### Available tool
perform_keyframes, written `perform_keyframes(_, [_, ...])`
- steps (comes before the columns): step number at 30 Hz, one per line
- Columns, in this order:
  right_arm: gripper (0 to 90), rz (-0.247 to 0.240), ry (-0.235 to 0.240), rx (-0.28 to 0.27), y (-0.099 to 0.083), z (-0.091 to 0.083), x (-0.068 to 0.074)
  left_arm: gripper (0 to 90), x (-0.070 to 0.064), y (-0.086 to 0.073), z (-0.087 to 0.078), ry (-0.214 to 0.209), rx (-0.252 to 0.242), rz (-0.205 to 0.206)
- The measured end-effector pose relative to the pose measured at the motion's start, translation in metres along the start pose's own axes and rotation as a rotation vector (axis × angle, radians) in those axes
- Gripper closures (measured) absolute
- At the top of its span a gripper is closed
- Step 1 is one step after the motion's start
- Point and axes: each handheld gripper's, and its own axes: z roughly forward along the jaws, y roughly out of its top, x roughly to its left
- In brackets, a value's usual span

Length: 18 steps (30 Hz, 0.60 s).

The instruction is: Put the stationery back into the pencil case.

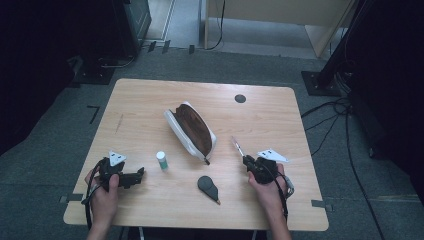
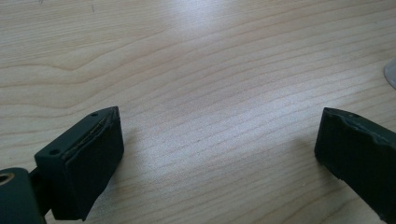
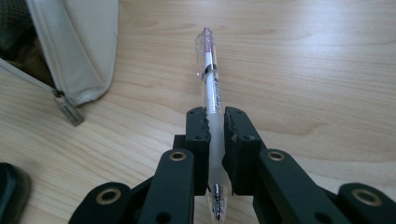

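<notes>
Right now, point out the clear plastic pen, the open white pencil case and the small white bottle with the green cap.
Clear plastic pen (image 3: 213, 88), right gripper view, on its barrel.
Open white pencil case (image 1: 176, 125), high view, on its white side wall.
Small white bottle with green cap (image 1: 162, 160), high view, on its body.

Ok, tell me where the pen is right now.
The pen is clamped in the right claw, on the right side of the high view, just right of the open pencil case.
</notes>
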Motion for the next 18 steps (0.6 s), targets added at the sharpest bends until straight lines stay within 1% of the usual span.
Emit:
perform_keyframes(1, [81.1,0.0,0.008,-0.007,0.003,-0.002,0.003,1.6,0.0,0.0,0.0,0.0,0.0,0.0])
perform_keyframes(5, [81.1,0.001,0.021,-0.016,0.008,-0.004,0.007,1.5,0.0,0.0,0.0,0.0,0.0,0.0])
perform_keyframes(6, [81.1,-0.003,0.025,-0.017,0.012,-0.005,0.009,1.5,0.0,0.0,0.0,0.0,0.0,0.0])
perform_keyframes(18, [81.1,-0.007,0.042,-0.045,0.035,-0.013,0.018,1.5,0.0,0.0,0.0,0.0,0.001,0.001])
